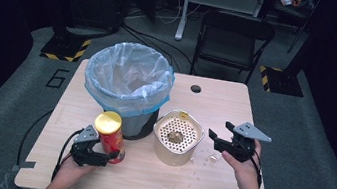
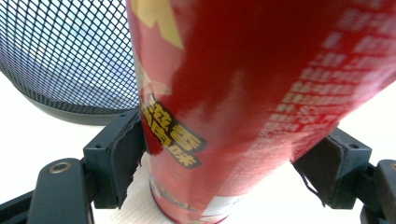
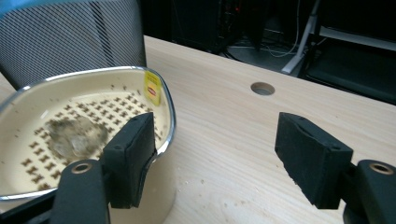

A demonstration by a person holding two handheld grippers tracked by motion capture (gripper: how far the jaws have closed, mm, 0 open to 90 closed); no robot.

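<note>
High view first, and we start with the wooden table [image 1: 224, 113], with a round cable hole [image 1: 195, 88] near its far edge. On its left half stands the black mesh bin [image 1: 127, 86] lined with a pale blue bag, the largest thing we see there. Just right of the bin sits the cream container [image 1: 177, 139] with a perforated insert, a brownish clump [image 1: 175, 136] lying on the holes and a yellow tea-bag tag [image 3: 152, 87] at its far rim. In front of the bin, touching the table, stands the red tube can [image 1: 110, 137] with a gold lid, tilted slightly. Our left claw [image 1: 102, 157] is clenched on that can low down: in the left gripper view both pads press its sides. Our right claw [image 1: 217, 132] hangs released with nothing between its pads, just right of the container, one pad over the rim. Small crumbs [image 1: 211, 158] lie on the table beneath it.
</note>
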